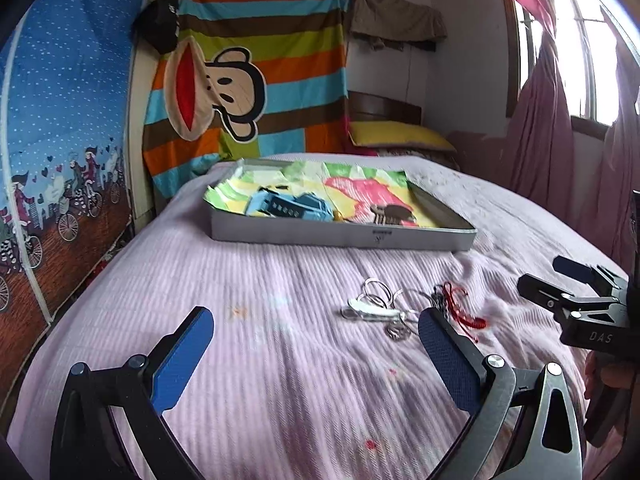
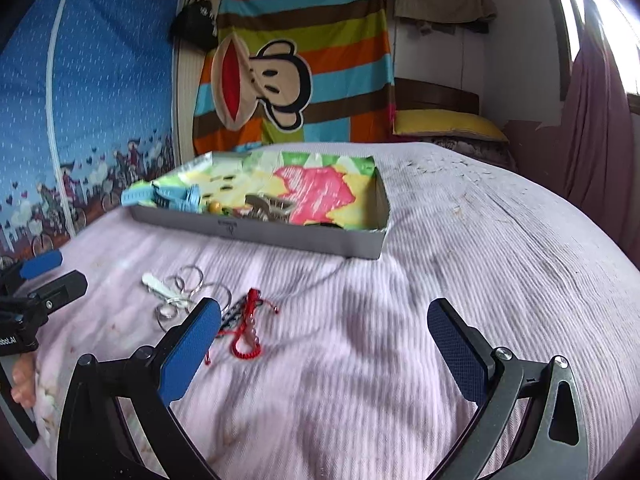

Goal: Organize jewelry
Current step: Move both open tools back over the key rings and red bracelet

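Left wrist view: my left gripper stands wide open and empty, low in frame; the jewelry pile, rings and red cord bracelet, lies right of centre on the bedspread, the tray above it. Right wrist view: my right gripper is likewise spread, holding nothing; the pile sits left of centre. Light, limp, probably slippery; I judge the cord's loop the best hold.
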A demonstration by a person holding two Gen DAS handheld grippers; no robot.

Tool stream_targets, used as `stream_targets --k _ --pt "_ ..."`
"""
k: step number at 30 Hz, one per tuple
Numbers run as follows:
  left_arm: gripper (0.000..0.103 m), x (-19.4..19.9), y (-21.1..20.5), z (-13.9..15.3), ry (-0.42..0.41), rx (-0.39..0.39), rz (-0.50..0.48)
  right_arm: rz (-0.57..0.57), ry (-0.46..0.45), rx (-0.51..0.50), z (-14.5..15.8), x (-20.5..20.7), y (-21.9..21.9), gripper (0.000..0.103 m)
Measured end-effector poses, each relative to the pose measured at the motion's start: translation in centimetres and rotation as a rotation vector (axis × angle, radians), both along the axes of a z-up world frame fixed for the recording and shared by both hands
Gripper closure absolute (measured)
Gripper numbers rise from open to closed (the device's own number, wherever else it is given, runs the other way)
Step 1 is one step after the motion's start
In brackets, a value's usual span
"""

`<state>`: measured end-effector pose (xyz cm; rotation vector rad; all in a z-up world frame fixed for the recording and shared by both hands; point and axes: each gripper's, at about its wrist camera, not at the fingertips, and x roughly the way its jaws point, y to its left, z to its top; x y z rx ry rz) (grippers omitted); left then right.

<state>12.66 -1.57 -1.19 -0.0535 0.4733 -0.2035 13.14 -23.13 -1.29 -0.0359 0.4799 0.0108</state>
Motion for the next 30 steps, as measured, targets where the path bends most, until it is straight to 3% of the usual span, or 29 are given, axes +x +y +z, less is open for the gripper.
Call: stream_targets --k 4,10,13,14,21,30 --pt "0.0 0.7 -0.2 -0.4 0.049 0.008 -0.028 0.019 0.041 -0.04 -0.8 0.6 0.9 0.008" --pt "0.0 1.3 -0.5 -0.6 0.083 0.009 -0.06 0.059 0.111 -0.018 -1.9 1.3 1.2 0.038" --pt "0.007 1.3 -1.1 -0.7 0.089 0.024 -0.087 0.085 0.131 0.003 -2.2 1.5 1.3 0.05" --pt "0.014 1.3 -1.4 -0.8 0.095 0.033 -0.098 0.098 0.139 0.01 -2.3 1.4 1.4 0.054" --pt "0.047 2.8 -2.9 -1.5 0.159 0.055 -0.164 0.143 0.179 -0.009 -3.1 1.8 2.9 0.055" --pt "0.056 4.5 -5.0 -2.5 0.23 0.084 -0.258 0.158 0.209 -0.006 -3.7 2.6 3.4 0.06"
